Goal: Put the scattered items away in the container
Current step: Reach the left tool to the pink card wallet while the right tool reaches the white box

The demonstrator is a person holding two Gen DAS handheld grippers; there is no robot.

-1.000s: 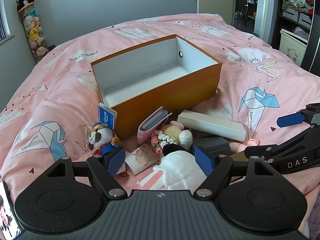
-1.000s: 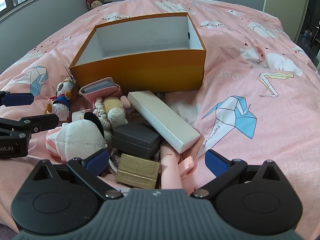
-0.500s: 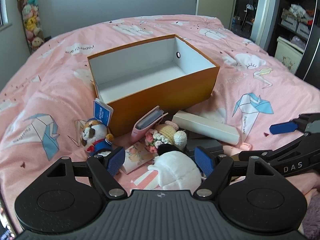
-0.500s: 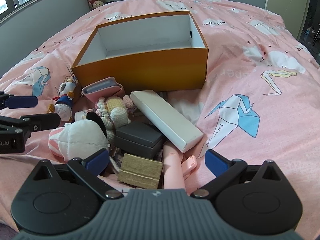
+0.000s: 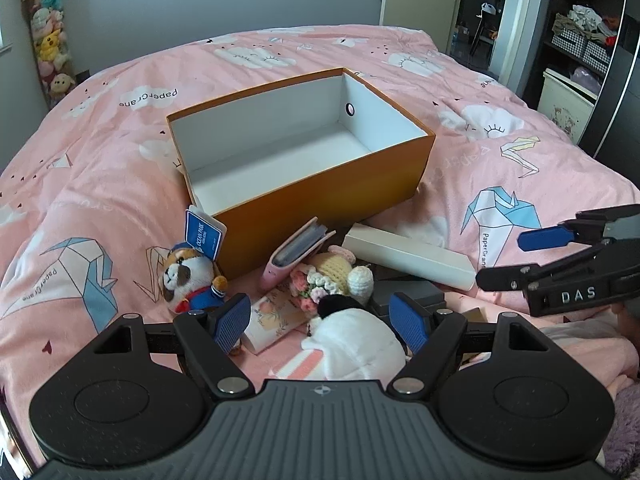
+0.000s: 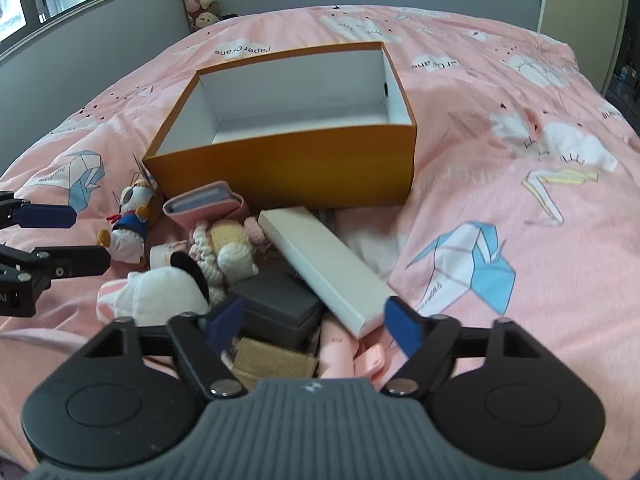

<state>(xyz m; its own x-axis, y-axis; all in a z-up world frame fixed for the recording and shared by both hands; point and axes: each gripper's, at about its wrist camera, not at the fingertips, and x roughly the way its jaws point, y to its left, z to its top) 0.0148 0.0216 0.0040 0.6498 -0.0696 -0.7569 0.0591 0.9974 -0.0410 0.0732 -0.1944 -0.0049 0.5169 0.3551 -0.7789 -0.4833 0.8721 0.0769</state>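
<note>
Left wrist view: I'm seeing the orange box [image 5: 320, 196] mid-frame, empty; nothing tidied yet. Left gripper [image 5: 322, 322] is hovering w/ jaws spread, white plush [image 5: 356, 348] between them but not pinched.

Right wrist view: the right gripper [image 6: 310, 320] is narrowing its jaws over the dark box [image 6: 276, 308] at lower centre, pinching nothing. All items are lying outside the container.

Both wrist views look steeply down and forward over the bed [image 5: 100, 184]; each shares the close orange box [image 5: 328, 200] [image 6: 280, 176].
</note>
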